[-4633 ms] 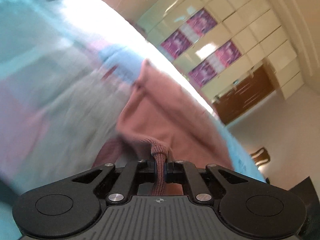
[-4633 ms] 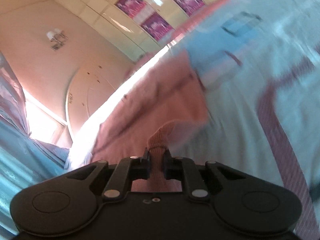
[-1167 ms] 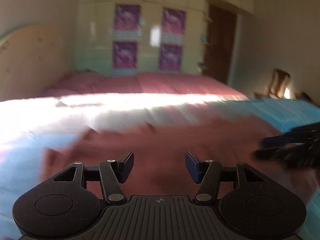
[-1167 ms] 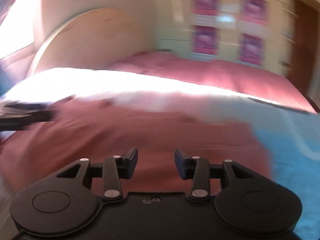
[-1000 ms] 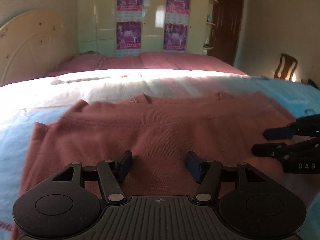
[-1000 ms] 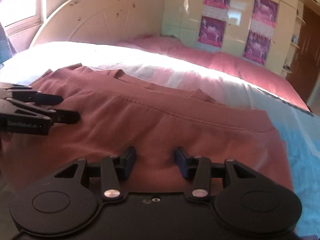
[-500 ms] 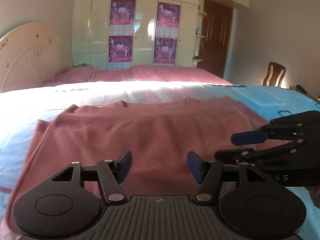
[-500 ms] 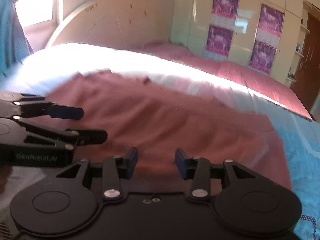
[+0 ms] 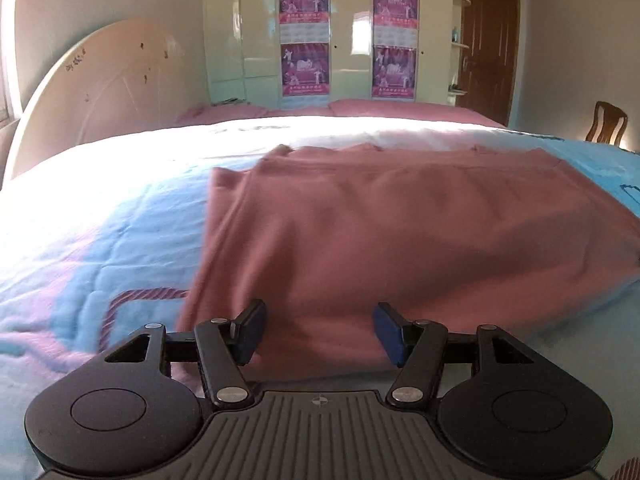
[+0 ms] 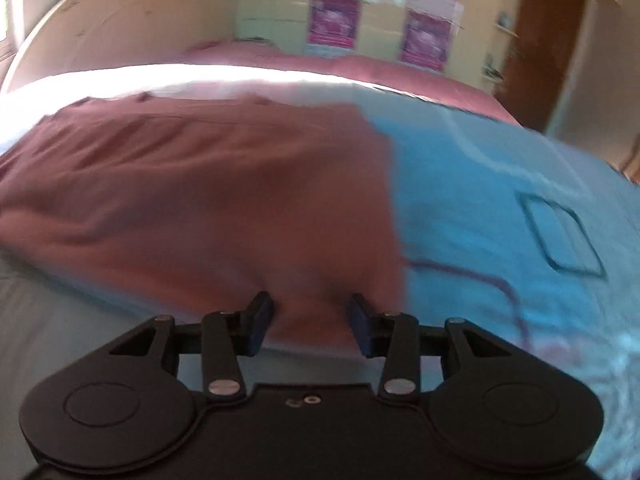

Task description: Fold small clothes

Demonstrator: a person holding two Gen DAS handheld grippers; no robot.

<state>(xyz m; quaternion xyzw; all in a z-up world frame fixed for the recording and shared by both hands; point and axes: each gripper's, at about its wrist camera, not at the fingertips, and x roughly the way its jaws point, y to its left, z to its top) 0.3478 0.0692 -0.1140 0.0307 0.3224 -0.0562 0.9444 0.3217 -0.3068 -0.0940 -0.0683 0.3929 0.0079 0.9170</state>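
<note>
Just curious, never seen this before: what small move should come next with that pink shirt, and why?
Probably ease both tools forward and close them on the shirt's near hem. The left tool and right tool are open at its near corners, gripping nothing.

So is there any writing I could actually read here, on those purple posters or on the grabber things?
Nothing can be read.
Purple posters on the wardrobe doors: print too small and blurred.
Left gripper: only a small round emblem, no letters.
Right gripper: no legible marking.
Blue bedspread: line patterns only, no words.
</note>
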